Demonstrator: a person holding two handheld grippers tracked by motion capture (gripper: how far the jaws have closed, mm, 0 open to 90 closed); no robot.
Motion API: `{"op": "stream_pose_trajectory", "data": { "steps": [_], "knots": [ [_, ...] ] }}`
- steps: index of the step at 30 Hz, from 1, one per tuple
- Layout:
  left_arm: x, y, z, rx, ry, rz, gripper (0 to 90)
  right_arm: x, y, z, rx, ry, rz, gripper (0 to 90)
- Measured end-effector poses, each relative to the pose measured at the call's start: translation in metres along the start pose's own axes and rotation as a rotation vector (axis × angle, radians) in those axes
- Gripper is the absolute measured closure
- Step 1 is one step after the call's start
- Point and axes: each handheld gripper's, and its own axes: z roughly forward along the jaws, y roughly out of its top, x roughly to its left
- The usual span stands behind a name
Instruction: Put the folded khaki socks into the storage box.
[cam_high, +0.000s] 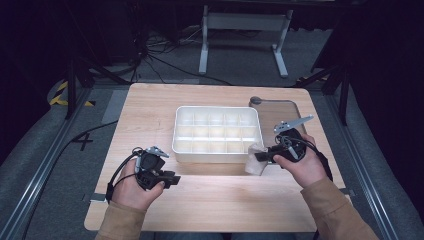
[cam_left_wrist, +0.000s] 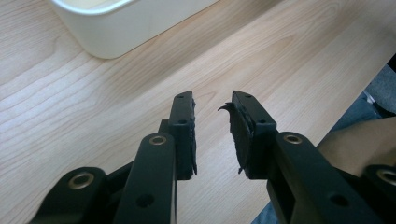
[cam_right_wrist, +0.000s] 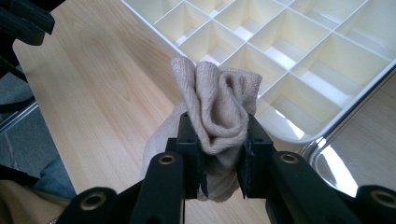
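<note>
Now right tongs (cam_right_wrist: 219, 154) clenched on beige sock (cam_right_wrist: 217, 105) at organizer tray's (cam_high: 186, 148) near-right corner; left tongs (cam_left_wrist: 212, 126) released, empty. Best lift clear of rim, lower into corner cell.

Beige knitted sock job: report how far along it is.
Done: the right gripper has the bunched beige knitted sock clamped and raised at the near right corner of the white plastic divided tray. In hand: carrying it; the left gripper is open, holding nothing. Left: every visible compartment is bare, so the sock likely goes in one.
</note>
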Motion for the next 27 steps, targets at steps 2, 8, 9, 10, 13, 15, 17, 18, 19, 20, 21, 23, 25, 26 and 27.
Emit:
{"op": "stream_pose_trajectory", "data": {
  "steps": [2,8,9,10,13,15,17,18,19,20,21,23,25,26,27],
  "knots": [
    [0.002,-0.001,-0.001,0.002,-0.002,0.000,70.4,-0.002,0.004,-0.001,0.004,-0.004,-0.013,73.9],
    [0.004,-0.002,-0.002,-0.001,-0.003,-0.003,69.7,-0.006,0.015,-0.003,0.044,-0.039,-0.049,73.9],
    [0.004,-0.003,-0.002,-0.001,-0.001,-0.014,69.7,-0.008,0.021,-0.003,0.053,-0.043,-0.056,73.9],
    [0.005,-0.004,-0.003,0.001,-0.001,-0.016,69.7,-0.008,0.023,-0.003,0.055,-0.048,-0.059,73.9],
    [0.006,-0.006,-0.004,0.001,0.004,-0.022,69.6,-0.010,0.030,-0.003,0.073,-0.050,-0.061,73.9],
    [0.006,-0.008,-0.005,-0.002,0.006,-0.029,69.4,-0.010,0.035,-0.002,0.084,-0.059,-0.078,73.9],
    [0.007,-0.010,-0.006,-0.005,0.009,-0.033,69.3,-0.011,0.040,-0.001,0.100,-0.061,-0.086,73.8],
    [0.007,-0.010,-0.006,-0.005,0.009,-0.033,69.3,-0.011,0.042,0.000,0.103,-0.066,-0.092,73.8],
    [0.007,-0.011,-0.007,-0.009,0.011,-0.037,69.2,-0.012,0.045,0.001,0.108,-0.070,-0.095,73.9],
    [0.008,-0.013,-0.009,-0.009,0.012,-0.041,69.1,-0.012,0.047,0.001,0.109,-0.070,-0.099,73.9],
    [0.008,-0.014,-0.009,-0.008,0.011,-0.045,69.1,-0.013,0.049,0.001,0.108,-0.068,-0.101,73.8],
    [0.008,-0.015,-0.010,-0.010,0.011,-0.044,69.0,-0.013,0.052,0.001,0.111,-0.071,-0.105,73.8],
    [0.009,-0.019,-0.012,-0.014,0.022,-0.057,69.0,-0.015,0.058,0.001,0.118,-0.076,-0.116,73.8],
    [0.010,-0.021,-0.013,-0.016,0.025,-0.061,69.0,-0.016,0.061,0.001,0.124,-0.078,-0.117,73.8],
    [0.010,-0.022,-0.014,-0.017,0.025,-0.064,68.7,-0.017,0.064,0.002,0.130,-0.085,-0.129,73.9]
  ]
}}
